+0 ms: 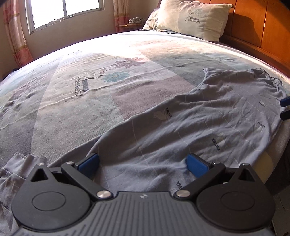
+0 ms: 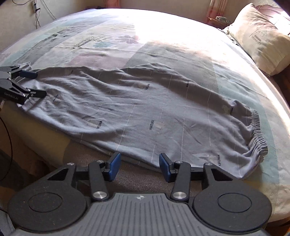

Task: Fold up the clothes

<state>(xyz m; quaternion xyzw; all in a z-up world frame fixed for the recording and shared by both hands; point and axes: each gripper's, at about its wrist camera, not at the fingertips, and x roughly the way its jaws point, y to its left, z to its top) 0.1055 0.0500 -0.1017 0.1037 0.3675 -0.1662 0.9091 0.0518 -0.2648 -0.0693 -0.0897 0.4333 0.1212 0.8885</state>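
Observation:
Grey-blue trousers [image 1: 208, 123] with printed lettering lie flat and wrinkled along the near side of the bed. Their elastic waistband [image 2: 258, 130] is at the right and the leg cuffs [image 1: 16, 168] at the left. My left gripper [image 1: 143, 164] is open wide over the leg end, with cloth lying loose between its blue pads [image 1: 196, 164]. The right wrist view shows it at the left [image 2: 34, 83], straddling the leg end. My right gripper [image 2: 139, 167] is open at the trousers' [image 2: 145, 109] near edge by the seat, holding nothing. Its tips [image 1: 285, 108] show at the frame's right edge.
The bed sheet [image 1: 108, 81] has a flower pattern and bright sunlight across the middle. A pillow [image 1: 192, 17] leans on the wooden headboard [image 1: 268, 32]. There is a window [image 1: 63, 10] behind the bed and cables on the wall [image 2: 38, 14]. The mattress edge [image 2: 45, 138] drops off beside the trousers.

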